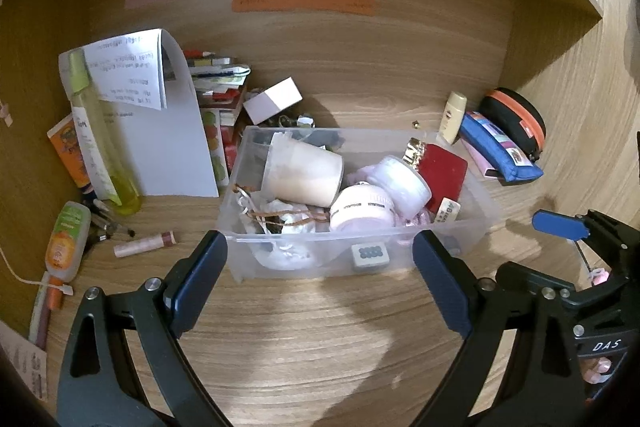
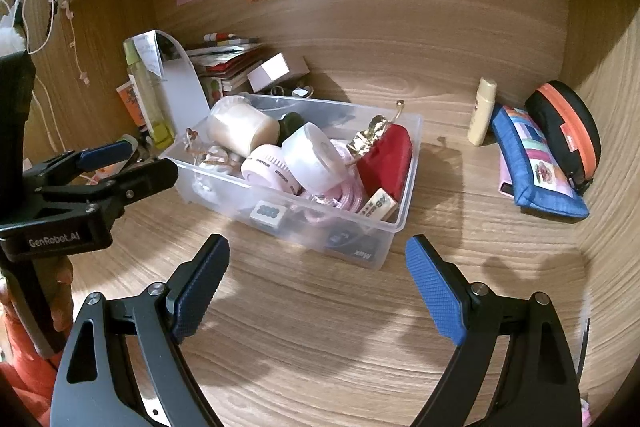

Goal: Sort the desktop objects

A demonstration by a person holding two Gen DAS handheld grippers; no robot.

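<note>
A clear plastic bin (image 1: 280, 235) stands on the wooden desk, holding a cream cup (image 1: 304, 171), a white jar (image 1: 400, 183), a pink round case (image 1: 362, 213), a red pouch (image 1: 444, 171) and small bits. My left gripper (image 1: 319, 238) is open just before the bin's near wall, with nothing between its pads. Whether it touches the bin I cannot tell. In the right wrist view the same bin (image 2: 412, 163) lies ahead, and my right gripper (image 2: 317, 241) is open and empty a little short of it. The left gripper (image 2: 132, 163) shows at that bin's left end.
A blue pencil pouch (image 1: 500, 151), a black-and-orange case (image 1: 516, 119) and a small cream bottle (image 1: 454, 117) lie at the right. At the left are a yellow-green bottle (image 1: 100, 147), folded paper (image 1: 168, 131), a sanitizer bottle (image 1: 66, 239), a lip tube (image 1: 144, 245) and a white box (image 1: 274, 99). Wooden walls enclose the desk.
</note>
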